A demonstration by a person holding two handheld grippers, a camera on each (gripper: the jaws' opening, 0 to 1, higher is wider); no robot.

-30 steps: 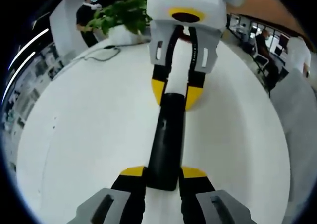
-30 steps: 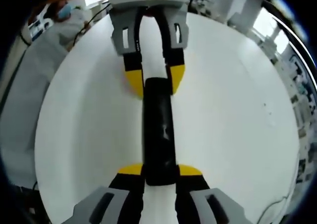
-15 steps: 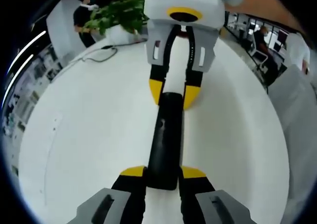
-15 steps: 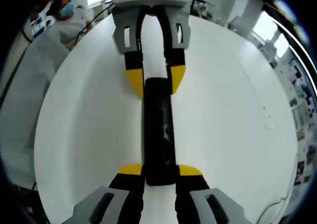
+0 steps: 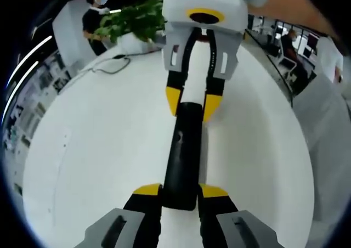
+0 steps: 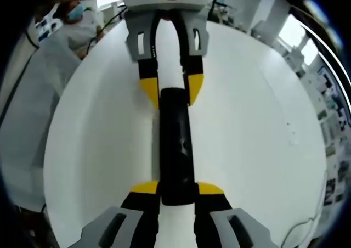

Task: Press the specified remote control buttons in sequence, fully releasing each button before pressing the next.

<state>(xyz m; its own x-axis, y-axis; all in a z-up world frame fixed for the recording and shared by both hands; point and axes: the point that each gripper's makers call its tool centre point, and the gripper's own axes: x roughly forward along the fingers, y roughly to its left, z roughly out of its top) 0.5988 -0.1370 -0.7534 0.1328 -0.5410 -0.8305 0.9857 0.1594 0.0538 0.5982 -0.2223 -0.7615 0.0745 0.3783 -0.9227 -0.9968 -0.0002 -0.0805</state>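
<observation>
- We are looking along the left gripper (image 5: 180, 192) first, and its two yellow-tipped jaws are squeezing the near end of a long black remote (image 5: 184, 155).
- We are seeing the remote stretching straight away from us, above the white round table (image 5: 98, 149).
- We cannot tell if the remote is touching the table or being held just over it.
- At the far end, the right gripper (image 5: 193, 104) is coming in from the top of the left gripper view, and its yellow tips are pinching the other end of the remote.
- We are seeing a green plant (image 5: 134, 20) at the far edge of the table, with a thin cable (image 5: 109, 67) lying near it.
- A person in dark clothes (image 5: 94, 26) is standing behind the plant.
- Now we are looking along the right gripper (image 6: 177, 190), and its jaws are closed tight on the near end of the same remote (image 6: 176, 144).
- In the right gripper view the left gripper (image 6: 171, 91) is gripping the far end, so both tools are holding one remote between them.
- We cannot make out any buttons on the remote, since it looks plain black.
- A person in a light coat (image 6: 38, 67) is standing beside the table on the left of the right gripper view.
</observation>
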